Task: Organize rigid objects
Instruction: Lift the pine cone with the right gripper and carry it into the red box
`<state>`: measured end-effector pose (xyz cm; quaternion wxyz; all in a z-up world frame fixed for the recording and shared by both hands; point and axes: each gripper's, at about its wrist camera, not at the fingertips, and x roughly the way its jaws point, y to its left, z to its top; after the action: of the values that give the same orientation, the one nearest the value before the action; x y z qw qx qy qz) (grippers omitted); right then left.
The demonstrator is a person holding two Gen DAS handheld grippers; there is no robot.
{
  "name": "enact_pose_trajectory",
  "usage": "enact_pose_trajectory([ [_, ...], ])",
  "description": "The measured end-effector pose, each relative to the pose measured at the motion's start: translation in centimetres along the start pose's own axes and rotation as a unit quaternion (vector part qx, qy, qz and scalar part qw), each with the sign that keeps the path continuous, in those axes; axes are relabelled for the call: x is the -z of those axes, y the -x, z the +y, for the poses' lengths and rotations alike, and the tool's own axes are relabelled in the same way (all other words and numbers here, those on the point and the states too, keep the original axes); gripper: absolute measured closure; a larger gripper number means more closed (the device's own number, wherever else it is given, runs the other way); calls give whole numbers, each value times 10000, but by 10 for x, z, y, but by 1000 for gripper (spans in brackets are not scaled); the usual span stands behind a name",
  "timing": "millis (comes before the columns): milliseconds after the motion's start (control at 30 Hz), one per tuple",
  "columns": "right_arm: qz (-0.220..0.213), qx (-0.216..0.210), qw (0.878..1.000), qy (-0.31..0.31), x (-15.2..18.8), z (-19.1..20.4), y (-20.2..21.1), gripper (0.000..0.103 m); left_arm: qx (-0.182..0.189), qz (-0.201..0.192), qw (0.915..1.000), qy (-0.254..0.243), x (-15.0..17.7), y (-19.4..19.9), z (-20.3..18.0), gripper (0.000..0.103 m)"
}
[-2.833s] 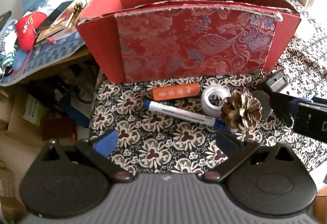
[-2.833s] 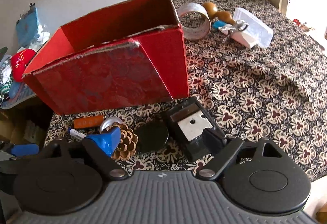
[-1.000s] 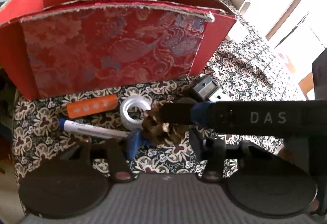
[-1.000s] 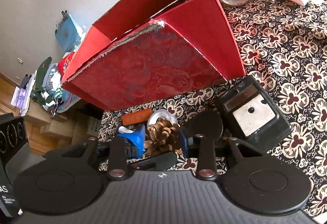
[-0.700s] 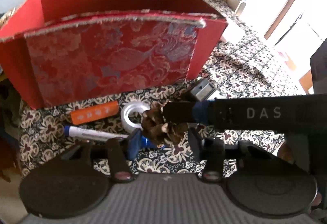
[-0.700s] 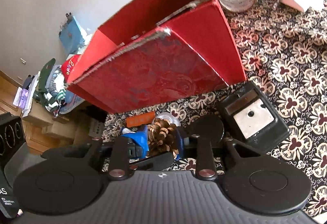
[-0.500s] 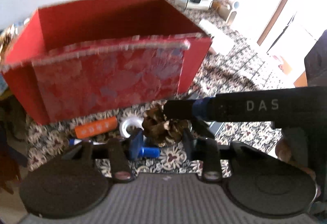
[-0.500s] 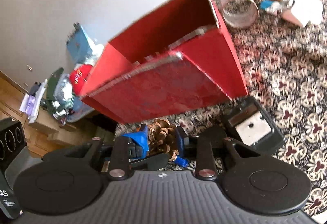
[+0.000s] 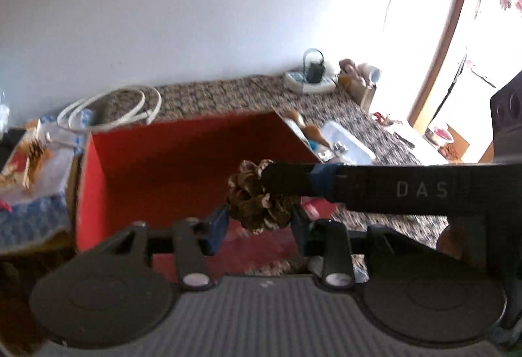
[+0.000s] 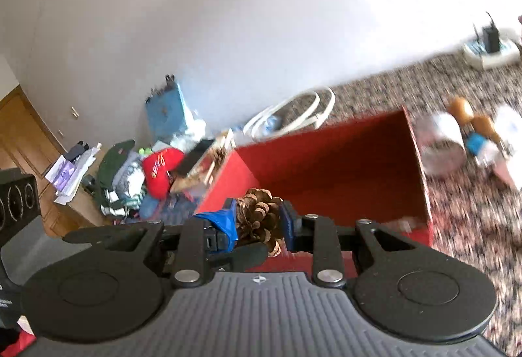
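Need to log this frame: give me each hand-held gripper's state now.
Left hand-held gripper: shut on the pine cone.
Right hand-held gripper: shut on the same pine cone, above the red box.

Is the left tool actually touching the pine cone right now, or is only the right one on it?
Touching. In the left wrist view the left tool has a finger against each side of the pine cone, no gap showing. The right tool also clamps it.

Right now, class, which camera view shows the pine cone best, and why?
The left wrist view: the pine cone fills the gap in the left gripper, scales clear, though a finger of the right gripper crosses its top. The right wrist view shows only its upper part; the rest is hidden.
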<state>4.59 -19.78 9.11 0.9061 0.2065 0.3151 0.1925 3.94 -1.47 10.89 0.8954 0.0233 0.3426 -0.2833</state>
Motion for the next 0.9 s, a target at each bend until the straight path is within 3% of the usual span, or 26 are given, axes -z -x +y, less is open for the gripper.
enact_pose_trajectory([
  [233, 165, -191, 9997, -73, -46, 1, -50, 92, -444, 42, 9988, -210, -40, -26, 34, 68],
  [433, 708, -213, 9971, -185, -75, -12, -104, 92, -737, 349, 9965, -160, -61, -69, 65, 71],
  [633, 1418, -157, 9890, -398, -76, -35, -159, 93, -947, 862, 9917, 65, -55, -116, 89, 68],
  [900, 2185, -173, 9711, -943, -63, -63, -213, 93, -1421, 1434, 9792, 189, -37, -161, 109, 63],
])
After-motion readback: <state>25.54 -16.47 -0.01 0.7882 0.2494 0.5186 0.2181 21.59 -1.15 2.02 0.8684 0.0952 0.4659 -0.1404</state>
